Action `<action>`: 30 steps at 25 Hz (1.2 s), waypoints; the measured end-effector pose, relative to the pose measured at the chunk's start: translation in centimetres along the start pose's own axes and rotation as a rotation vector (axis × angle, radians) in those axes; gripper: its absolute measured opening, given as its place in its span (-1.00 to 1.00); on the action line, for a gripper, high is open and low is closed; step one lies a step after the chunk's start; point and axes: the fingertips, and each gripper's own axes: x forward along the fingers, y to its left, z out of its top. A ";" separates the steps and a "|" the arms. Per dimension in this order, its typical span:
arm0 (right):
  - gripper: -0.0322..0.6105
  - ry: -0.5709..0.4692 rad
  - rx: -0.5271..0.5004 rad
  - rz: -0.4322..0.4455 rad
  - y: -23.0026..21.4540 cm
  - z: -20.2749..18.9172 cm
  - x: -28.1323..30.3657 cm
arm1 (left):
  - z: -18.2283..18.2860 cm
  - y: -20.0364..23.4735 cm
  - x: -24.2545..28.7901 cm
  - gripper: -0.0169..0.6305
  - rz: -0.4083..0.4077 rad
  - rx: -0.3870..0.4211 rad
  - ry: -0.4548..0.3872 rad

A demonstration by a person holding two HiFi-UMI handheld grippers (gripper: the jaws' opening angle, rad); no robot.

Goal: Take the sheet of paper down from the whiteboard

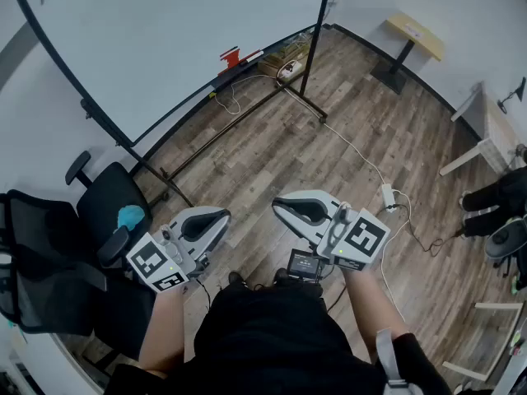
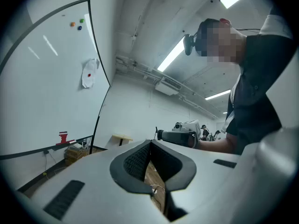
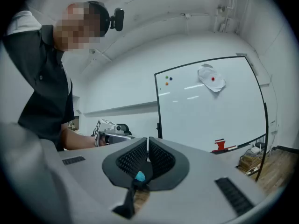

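Two grippers sit low in the head view, the left gripper [image 1: 216, 219] and right gripper [image 1: 286, 209] at the lower middle, well apart from the whiteboard [image 1: 165, 48] in the upper left. No paper shows here.

In the left gripper view the jaws are pressed together on nothing. The sheet of paper [image 2: 87, 82] hangs crumpled at the upper left, pinned by a red magnet [image 2: 88, 75].

In the right gripper view the jaws are likewise closed and empty, and the paper sits at the upper right. It looks light, limp and easy to tear, so a free lower corner, clear of the magnet, seems the best hold.
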 end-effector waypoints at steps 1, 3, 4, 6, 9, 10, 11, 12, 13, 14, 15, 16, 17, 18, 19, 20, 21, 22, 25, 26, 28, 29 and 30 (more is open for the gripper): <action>-0.83 -0.006 -0.002 0.000 0.0 0.2 -0.5 | 0.0 -0.5 0.5 -0.91 0.000 0.005 0.003; -0.83 -0.012 -0.008 0.000 0.0 0.5 -1.4 | -0.1 -1.4 1.3 -0.91 -0.003 0.020 0.016; -0.83 -0.010 -0.011 0.000 0.0 0.4 -1.8 | -0.2 -1.8 1.7 -0.91 -0.006 0.031 0.028; -0.83 -0.003 -0.015 0.002 -0.1 0.1 -2.4 | -0.5 -2.5 2.3 -0.91 -0.006 0.056 0.052; -0.83 -0.013 -0.016 0.004 -0.4 0.1 -3.3 | -0.8 -3.0 3.0 -0.91 0.009 0.065 0.061; -0.83 -0.023 -0.024 0.005 -0.5 0.2 -3.6 | -0.9 -3.0 3.2 -0.91 0.015 0.059 0.059; -0.83 -0.035 -0.036 0.007 -0.5 0.4 -3.9 | -1.1 -3.0 3.3 -0.91 0.023 0.054 0.059; -0.83 -0.043 -0.048 0.008 -0.6 0.6 -4.1 | -1.2 -2.9 3.5 -0.91 0.032 0.052 0.063; -0.83 -0.046 -0.060 0.008 -0.7 0.8 -4.4 | -1.3 -2.9 3.8 -0.91 0.041 0.052 0.068; -0.83 -0.050 -0.069 0.010 -0.8 1.0 -4.5 | -1.4 -2.9 4.0 -0.91 0.048 0.054 0.072; -0.83 -0.060 -0.075 0.013 -0.8 1.3 -4.7 | -1.4 -2.9 4.3 -0.91 0.053 0.057 0.076; -0.83 -0.075 -0.074 0.016 -0.9 1.6 -4.9 | -1.5 -3.0 4.6 -0.91 0.057 0.061 0.079; -0.83 -0.084 -0.068 0.016 -1.0 1.7 -5.2 | -1.5 -3.2 5.0 -0.91 0.058 0.065 0.082; -0.83 -0.087 -0.059 0.015 -1.1 1.6 -5.5 | -1.5 -3.5 5.4 -0.91 0.058 0.071 0.086; -0.83 -0.088 -0.054 0.017 -1.2 1.5 -5.9 | -1.6 -3.7 5.8 -0.91 0.057 0.076 0.089; -0.83 -0.087 -0.052 0.021 -1.4 1.3 -6.3 | -1.6 -3.9 6.2 -0.91 0.054 0.078 0.089; -0.83 -0.085 -0.053 0.026 -1.5 1.2 -6.5 | -1.6 -4.0 6.6 -0.91 0.052 0.076 0.087; -0.83 -0.084 -0.054 0.030 -1.6 1.0 -6.7 | -1.6 -4.0 6.9 -0.91 0.052 0.071 0.083; -0.83 -0.082 -0.046 0.020 -1.9 0.0 -6.9 | -1.9 -3.6 7.1 -0.91 0.064 0.059 0.079; -0.83 -0.073 -0.037 0.014 -2.1 -0.5 -6.9 | -2.0 -3.3 7.0 -0.91 0.070 0.056 0.082; -0.83 -0.051 -0.016 -0.001 -3.0 -1.4 -6.6 | -2.3 -2.3 6.6 -0.91 0.087 0.048 0.091; -0.83 -0.049 -0.004 -0.014 -3.6 -1.8 -6.3 | -2.5 -1.6 6.4 -0.91 0.094 0.041 0.095; -0.83 -0.054 0.007 -0.032 -4.3 -2.0 -6.0 | -2.6 -0.9 6.4 -0.91 0.097 0.031 0.096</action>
